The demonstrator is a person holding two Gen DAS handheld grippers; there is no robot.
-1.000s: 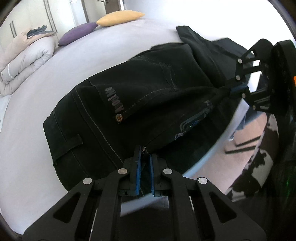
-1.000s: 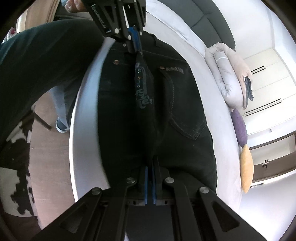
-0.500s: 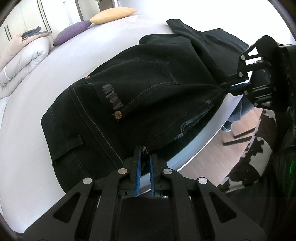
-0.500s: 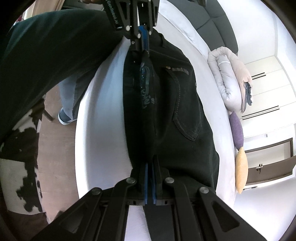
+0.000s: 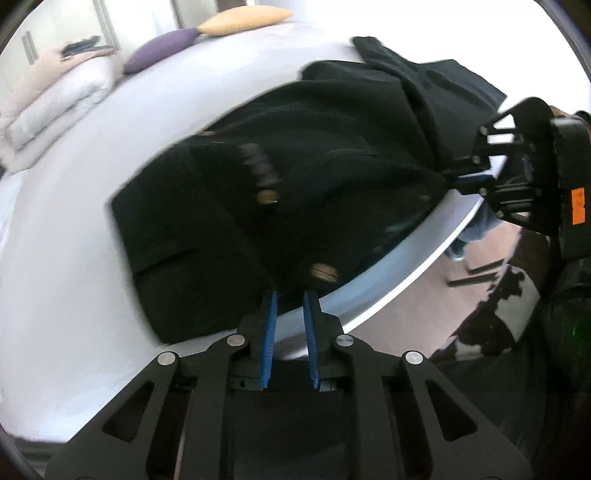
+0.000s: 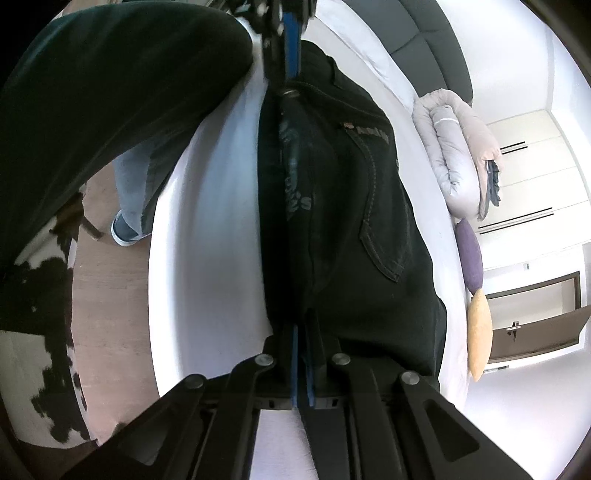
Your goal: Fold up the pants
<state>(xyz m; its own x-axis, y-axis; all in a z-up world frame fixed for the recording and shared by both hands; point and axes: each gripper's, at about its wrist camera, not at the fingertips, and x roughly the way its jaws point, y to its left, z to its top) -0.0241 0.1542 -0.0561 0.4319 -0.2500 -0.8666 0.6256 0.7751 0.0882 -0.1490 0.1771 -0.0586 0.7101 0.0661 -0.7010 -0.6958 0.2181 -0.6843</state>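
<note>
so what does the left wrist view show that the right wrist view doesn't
Only the left wrist view: the left gripper open, its fingers apart at the pants' edge, and the right gripper's orange sticker.
Only the right wrist view: the right gripper shut on the pants, and a grey headboard.
Both: the black pants on the white bed, folded duvet, purple cushion, yellow cushion.

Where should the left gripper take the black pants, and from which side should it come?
Grip the waistband edge of the black pants just ahead of the open left gripper, coming in flat from the near edge of the bed: that thick folded edge faces the fingers.
</note>
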